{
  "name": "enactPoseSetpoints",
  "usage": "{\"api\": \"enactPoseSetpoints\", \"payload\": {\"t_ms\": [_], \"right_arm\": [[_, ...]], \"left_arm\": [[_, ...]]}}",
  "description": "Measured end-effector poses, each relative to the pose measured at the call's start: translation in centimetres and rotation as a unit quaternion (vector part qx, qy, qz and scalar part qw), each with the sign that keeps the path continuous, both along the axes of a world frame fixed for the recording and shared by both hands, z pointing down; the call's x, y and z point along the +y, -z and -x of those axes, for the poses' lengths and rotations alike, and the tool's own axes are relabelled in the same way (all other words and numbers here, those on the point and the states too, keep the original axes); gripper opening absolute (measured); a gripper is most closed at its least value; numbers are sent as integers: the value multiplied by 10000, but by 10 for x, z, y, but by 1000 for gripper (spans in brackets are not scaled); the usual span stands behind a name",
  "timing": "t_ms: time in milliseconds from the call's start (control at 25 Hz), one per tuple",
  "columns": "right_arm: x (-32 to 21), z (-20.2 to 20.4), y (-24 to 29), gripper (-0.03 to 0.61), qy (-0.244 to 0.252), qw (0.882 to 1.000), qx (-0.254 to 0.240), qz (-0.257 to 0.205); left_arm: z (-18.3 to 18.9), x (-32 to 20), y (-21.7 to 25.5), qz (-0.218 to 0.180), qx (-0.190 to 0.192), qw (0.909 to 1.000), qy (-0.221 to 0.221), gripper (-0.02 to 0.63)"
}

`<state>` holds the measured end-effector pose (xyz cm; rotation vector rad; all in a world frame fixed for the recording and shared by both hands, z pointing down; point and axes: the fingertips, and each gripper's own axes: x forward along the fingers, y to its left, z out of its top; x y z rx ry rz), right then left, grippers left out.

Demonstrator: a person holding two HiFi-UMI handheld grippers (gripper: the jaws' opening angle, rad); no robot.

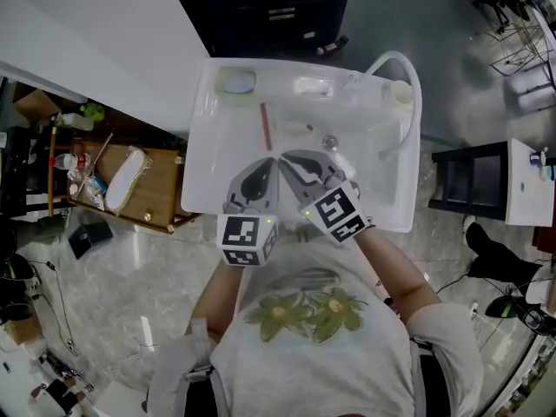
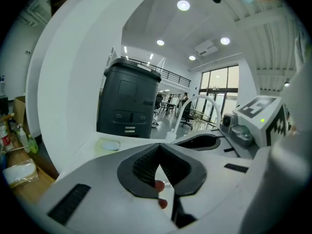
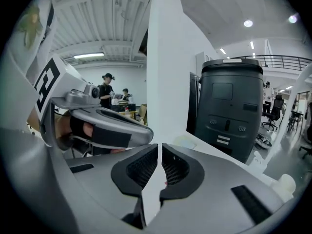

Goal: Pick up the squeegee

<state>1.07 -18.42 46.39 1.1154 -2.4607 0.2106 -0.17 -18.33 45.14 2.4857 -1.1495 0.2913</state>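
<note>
Centrally in the head view, a white sink [image 1: 205,150] holds the squeegee [image 1: 265,127], a slim red bar lying flat on the basin floor with its long axis running from 12 to 6 o'clock. The left gripper [image 1: 261,174] sits over the near rim of the sink. The squeegee lies just beyond its tips at 12 o'clock, apart from them. The right gripper [image 1: 295,165] is just beside the left one, at its 3 o'clock, and the squeegee lies at about 11 o'clock from it.

In the left gripper view, the left gripper [image 2: 159,150] has its jaw tips pressed together with nothing clamped. Red parts of the squeegee [image 2: 158,185] show through the hollow behind the tips. In the right gripper view, the right gripper [image 3: 159,147] has its jaws drawn to a thin slit, nothing between them. A curved white faucet [image 1: 407,81] rises at the sink's 2 o'clock corner.
</note>
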Motion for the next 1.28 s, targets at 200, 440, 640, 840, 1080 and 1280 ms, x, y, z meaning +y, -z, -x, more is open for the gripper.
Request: {"api": "enactPoseSetpoints", "payload": {"t_ms": [200, 440, 640, 840, 1080, 1280], "right_arm": [[-7, 3, -18, 25, 255, 9993, 263, 101], [-20, 2, -44, 25, 620, 9943, 844, 181], [-27, 1, -62, 25, 853, 9885, 1232, 203], [-35, 1, -83, 25, 1044, 9834, 1407, 482], [-52, -12, -107, 25, 1023, 9796, 1619, 615], [-64, -22, -126, 25, 941, 9773, 1750, 733]], "left_arm": [[0, -6, -10, -31, -267, 9996, -16, 9], [8, -13, -27, 8, -476, 9989, 48, 9], [13, -15, -38, 32, -602, 9981, 99, 9], [15, -23, -48, 88, -796, 9967, 105, 9], [14, -28, -63, 205, -912, 9956, 67, 9], [12, -29, -72, 334, -923, 9951, 69, 9]]}}
